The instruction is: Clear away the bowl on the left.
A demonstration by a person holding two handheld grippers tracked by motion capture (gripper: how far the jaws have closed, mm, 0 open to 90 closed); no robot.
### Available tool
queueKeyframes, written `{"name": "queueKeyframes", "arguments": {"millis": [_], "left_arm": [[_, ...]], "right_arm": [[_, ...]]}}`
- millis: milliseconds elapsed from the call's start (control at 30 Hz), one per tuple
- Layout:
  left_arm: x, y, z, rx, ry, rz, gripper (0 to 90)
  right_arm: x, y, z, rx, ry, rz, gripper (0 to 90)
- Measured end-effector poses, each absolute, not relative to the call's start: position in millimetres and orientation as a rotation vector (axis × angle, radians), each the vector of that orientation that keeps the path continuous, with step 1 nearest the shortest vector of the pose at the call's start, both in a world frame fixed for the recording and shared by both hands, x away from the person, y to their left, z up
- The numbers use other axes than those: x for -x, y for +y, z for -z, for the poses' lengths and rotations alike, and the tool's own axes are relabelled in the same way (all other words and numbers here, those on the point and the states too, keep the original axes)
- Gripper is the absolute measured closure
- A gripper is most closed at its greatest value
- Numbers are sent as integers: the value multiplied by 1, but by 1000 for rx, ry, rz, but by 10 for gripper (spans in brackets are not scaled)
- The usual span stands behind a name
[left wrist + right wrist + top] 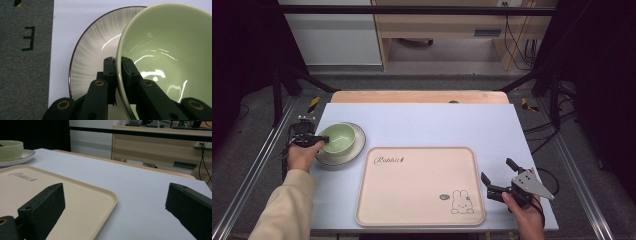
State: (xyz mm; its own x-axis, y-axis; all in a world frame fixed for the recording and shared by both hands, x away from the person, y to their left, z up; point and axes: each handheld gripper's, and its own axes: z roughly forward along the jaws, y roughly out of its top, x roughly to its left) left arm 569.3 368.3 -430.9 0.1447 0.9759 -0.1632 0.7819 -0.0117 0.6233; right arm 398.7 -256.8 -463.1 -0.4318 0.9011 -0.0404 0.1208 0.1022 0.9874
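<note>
You had the left gripper [118, 65] clamped on the near rim of the bowl [337, 138], one jaw inside, one outside. The bowl sat on the plate [356, 147] near the table's [432, 122] left edge. Your right gripper [499, 176] rested by the tray's [417, 185] right edge, jaws wide apart, holding nothing.
</note>
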Motion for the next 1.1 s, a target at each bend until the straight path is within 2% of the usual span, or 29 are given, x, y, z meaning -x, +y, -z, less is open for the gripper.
{"name": "queueKeyframes", "arguments": {"millis": [300, 533, 900, 1100], "left_arm": [[-559, 370, 420, -1816, 1675, -464, 830], [-550, 359, 402, -1788, 1586, -457, 830], [-539, 336, 392, -1773, 1486, -418, 824], [-529, 315, 380, -1766, 1414, -353, 824]], "right_arm": [[-399, -256, 463, -1011, 1673, -1404, 26], [-399, -256, 463, -1002, 1676, -1407, 26], [-398, -255, 463, -998, 1682, -1404, 26], [-399, -254, 464, -991, 1685, -1399, 26]]}}
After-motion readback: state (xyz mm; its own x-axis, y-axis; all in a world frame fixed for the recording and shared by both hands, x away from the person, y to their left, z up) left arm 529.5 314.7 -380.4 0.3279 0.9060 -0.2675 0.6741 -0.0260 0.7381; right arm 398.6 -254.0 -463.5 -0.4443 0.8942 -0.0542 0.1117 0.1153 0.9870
